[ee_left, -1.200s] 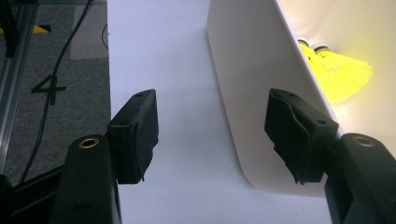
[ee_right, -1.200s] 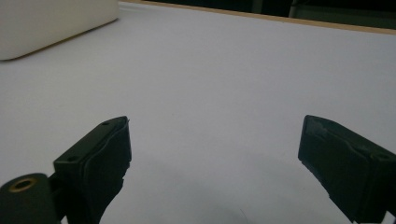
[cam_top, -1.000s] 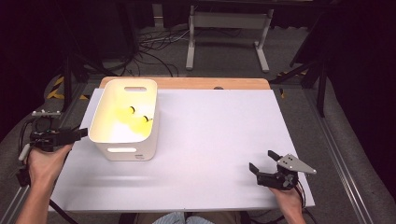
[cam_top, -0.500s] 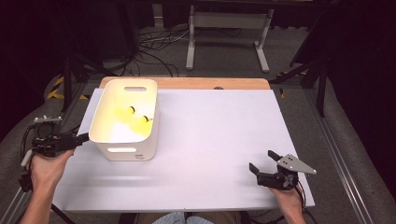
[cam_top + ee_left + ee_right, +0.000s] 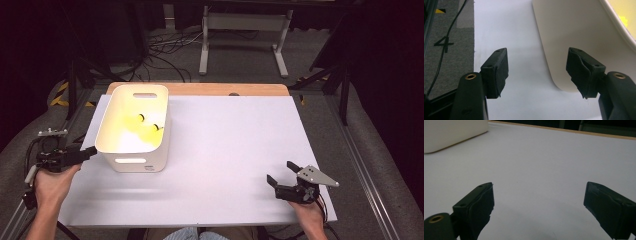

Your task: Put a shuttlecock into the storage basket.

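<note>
A white plastic bin [image 5: 131, 150] with handle slots stands on the left of the white table top [image 5: 235, 145]. Inside it lie yellow objects [image 5: 142, 129] with small dark spots. My left gripper [image 5: 86, 152] hovers at the table's left edge, just left of the bin, and points at its near-left corner. In the left gripper view my left gripper [image 5: 539, 70] is open with nothing between its jaws, and the bin's rounded corner [image 5: 574, 37] lies just beyond them. My right gripper [image 5: 280, 171] rests near the front right of the table; my right gripper [image 5: 539, 202] is open and empty.
The wooden table edge [image 5: 200, 89] shows behind the white sheet. A metal stand [image 5: 242, 35] and cables [image 5: 165, 55] lie on the floor beyond. Grey floor with a marking [image 5: 444, 45] lies left of the table. The bin's side [image 5: 451, 132] stands far from the right gripper.
My left gripper has drifted slightly toward the near edge, staying beside the bin. The right gripper has not moved.
</note>
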